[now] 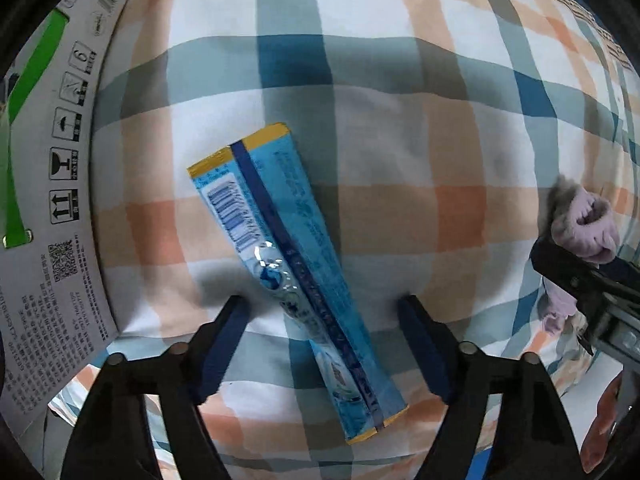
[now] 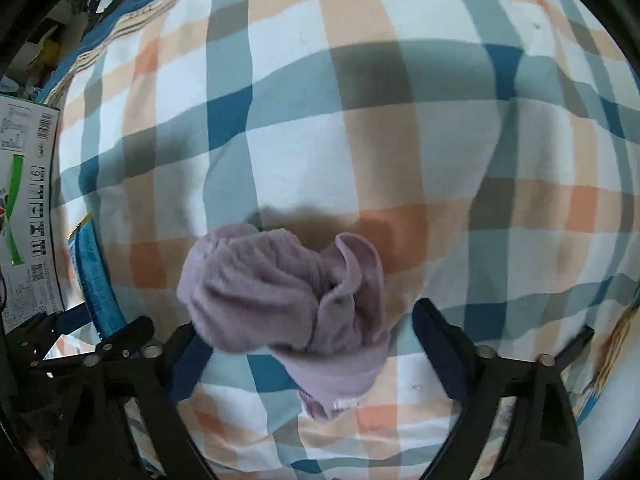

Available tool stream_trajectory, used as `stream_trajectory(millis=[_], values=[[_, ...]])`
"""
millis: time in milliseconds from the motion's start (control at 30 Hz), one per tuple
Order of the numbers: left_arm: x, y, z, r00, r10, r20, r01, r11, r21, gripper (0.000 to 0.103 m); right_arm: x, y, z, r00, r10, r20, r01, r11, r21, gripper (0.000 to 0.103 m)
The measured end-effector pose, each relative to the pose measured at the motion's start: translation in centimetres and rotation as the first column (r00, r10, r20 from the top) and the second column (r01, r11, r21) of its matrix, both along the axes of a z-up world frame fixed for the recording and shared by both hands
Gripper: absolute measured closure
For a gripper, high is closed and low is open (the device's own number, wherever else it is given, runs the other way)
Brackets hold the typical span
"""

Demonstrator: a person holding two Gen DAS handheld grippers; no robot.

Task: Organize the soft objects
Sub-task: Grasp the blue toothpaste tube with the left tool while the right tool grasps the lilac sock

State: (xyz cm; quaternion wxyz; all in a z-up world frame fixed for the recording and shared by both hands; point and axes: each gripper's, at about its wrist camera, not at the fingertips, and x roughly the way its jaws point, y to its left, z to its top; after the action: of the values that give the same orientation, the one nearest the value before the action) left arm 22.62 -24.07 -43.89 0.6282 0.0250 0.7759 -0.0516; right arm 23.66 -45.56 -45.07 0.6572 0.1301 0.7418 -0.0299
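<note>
A long light-blue packet [image 1: 280, 248] with yellow ends and a barcode lies slantwise on the plaid sheet [image 1: 400, 120]. My left gripper [image 1: 324, 320] points down over its lower half, open, a blue-padded finger [image 1: 224, 344] on each side with sheet showing between pads and packet. A crumpled lilac sock [image 2: 260, 288] lies on the same sheet. My right gripper [image 2: 308, 332] straddles it, open; the sock's left edge reaches the left pad [image 2: 192, 360], the right pad stands apart. The sock [image 1: 584, 228] also shows at the right of the left wrist view.
A white cardboard box [image 1: 68, 200] with a green stripe and shipping symbols stands upright along the left, close to the packet; it shows as the box [image 2: 24, 200] in the right wrist view. The sheet's striped blue border [image 2: 120, 24] runs along the far side.
</note>
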Motion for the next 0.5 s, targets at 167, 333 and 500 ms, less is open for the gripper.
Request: stream_trajectory(millis=[167, 333, 500], values=[[0.2, 1.0, 0.9, 1.000, -0.006, 0.023, 0.005, 1.000, 0.025, 0.050, 0.5, 0.2, -1.2, 0.999, 0.005, -0.033, -0.005, 1.000, -0.009, 0.025], [0.0, 1.6, 2.2, 0.999, -0.009, 0.038, 0.008, 1.000, 0.025, 0.074, 1.0, 0.5, -1.4, 0.999, 0.007, -0.048, -0.008, 1.000, -0.025, 0.031], [-0.5, 2.6, 3.3, 0.999, 0.009, 0.045, -0.010, 1.000, 0.005, 0.086, 0.8, 0.9, -0.8, 0.999, 0.009, -0.034, -0.011, 0.998, -0.064, 0.048]])
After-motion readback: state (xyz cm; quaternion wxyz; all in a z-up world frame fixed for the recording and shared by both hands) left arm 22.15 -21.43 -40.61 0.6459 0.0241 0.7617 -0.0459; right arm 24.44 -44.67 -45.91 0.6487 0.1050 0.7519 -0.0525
